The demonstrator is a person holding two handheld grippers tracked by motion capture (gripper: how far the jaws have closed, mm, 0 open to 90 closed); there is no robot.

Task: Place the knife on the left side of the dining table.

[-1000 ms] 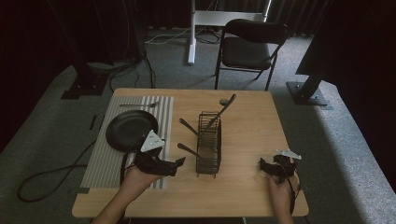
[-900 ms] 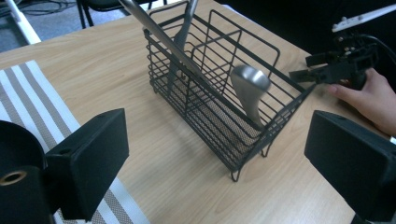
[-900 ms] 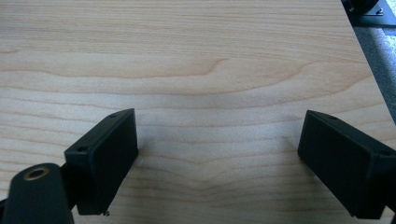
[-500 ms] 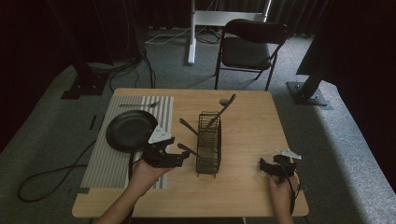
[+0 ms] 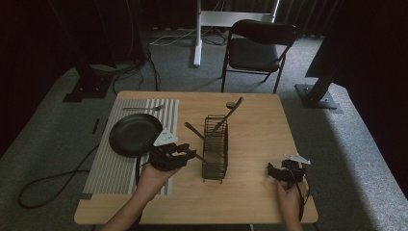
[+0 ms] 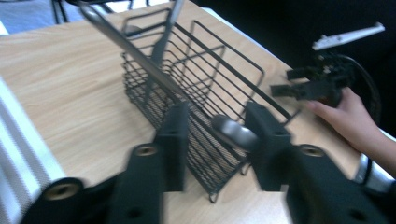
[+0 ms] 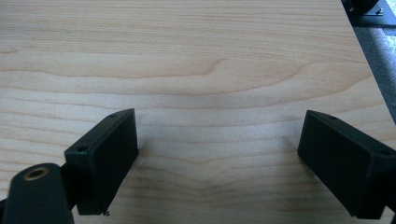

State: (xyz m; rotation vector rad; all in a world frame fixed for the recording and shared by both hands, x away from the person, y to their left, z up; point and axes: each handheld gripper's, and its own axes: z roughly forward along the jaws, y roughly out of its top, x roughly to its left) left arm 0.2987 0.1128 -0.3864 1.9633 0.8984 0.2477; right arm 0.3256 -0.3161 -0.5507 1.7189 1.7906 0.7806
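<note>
Overhead, in the high view, we see a wooden table (image 5: 250, 120) on grey carpet with a folding chair (image 5: 260, 48) beyond its far edge, a striped mat (image 5: 115, 168) bearing a black pan (image 5: 134, 134) at the left, and bare wood to the right of the wire rack (image 5: 215, 149), where the right gripper (image 5: 274, 172) rests near the front edge. Next, in the left gripper view, the left gripper (image 6: 215, 128) has just been closing its jaws around the rounded handle end of a metal utensil (image 6: 140, 51) that leans out of the rack, with one pad (image 6: 261, 135) touching it and a gap left at the other. Finally, in the right gripper view, we see its jaws spread wide and empty over clear wood, the table edge at upper right.
</note>
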